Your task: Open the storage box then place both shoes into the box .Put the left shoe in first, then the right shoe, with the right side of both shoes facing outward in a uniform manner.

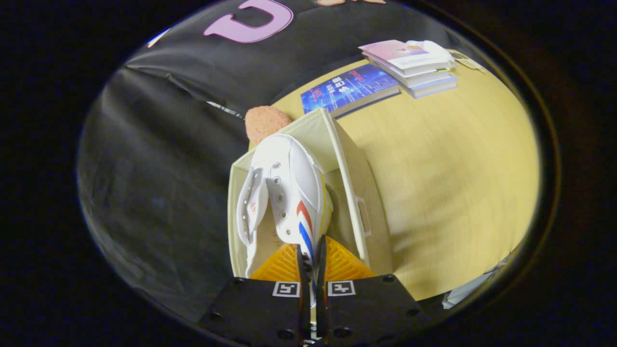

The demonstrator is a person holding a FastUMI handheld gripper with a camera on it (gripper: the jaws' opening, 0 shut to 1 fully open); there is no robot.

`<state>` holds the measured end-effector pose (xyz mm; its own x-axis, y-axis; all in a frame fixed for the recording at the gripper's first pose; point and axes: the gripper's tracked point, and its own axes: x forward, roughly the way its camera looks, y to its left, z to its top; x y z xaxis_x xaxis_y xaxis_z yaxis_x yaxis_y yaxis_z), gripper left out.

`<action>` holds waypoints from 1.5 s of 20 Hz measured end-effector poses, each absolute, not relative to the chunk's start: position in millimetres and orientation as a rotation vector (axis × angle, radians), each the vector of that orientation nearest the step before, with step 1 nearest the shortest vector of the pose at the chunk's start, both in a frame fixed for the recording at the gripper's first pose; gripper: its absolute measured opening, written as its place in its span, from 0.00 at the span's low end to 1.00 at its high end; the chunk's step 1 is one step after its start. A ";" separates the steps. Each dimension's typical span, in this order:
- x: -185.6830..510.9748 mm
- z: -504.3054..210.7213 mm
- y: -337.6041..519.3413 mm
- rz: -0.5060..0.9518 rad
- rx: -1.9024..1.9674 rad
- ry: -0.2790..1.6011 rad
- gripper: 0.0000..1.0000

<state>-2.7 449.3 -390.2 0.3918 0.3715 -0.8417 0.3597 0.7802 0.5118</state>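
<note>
My gripper [311,258] is shut on a white shoe [284,193], its two orange fingers [279,265] pinching the shoe's side wall near the heel. The shoe has red and blue stripes on the side turned toward the table and its toe points away from me. It hangs over the open mouth of the cream fabric storage box [354,193], which stands at the edge of the wooden table [448,193]. The box's inside floor is mostly hidden by the shoe.
Beyond the box lie a blue book [349,89] and a stack of books [414,65] at the far side of the table. A round pinkish sponge-like thing [264,123] sits just behind the box. The black cloth wall runs along the box's other side.
</note>
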 end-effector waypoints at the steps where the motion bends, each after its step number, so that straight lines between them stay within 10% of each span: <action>1: -4.4 -392.2 450.2 -0.006 0.705 1.201 0.07; 7: -4.9 -394.3 452.5 -0.059 0.647 1.199 0.15; 18: 3.9 -375.4 455.7 -0.045 0.613 1.151 0.68; 30: 53.6 -293.7 369.0 -0.034 0.564 0.799 0.67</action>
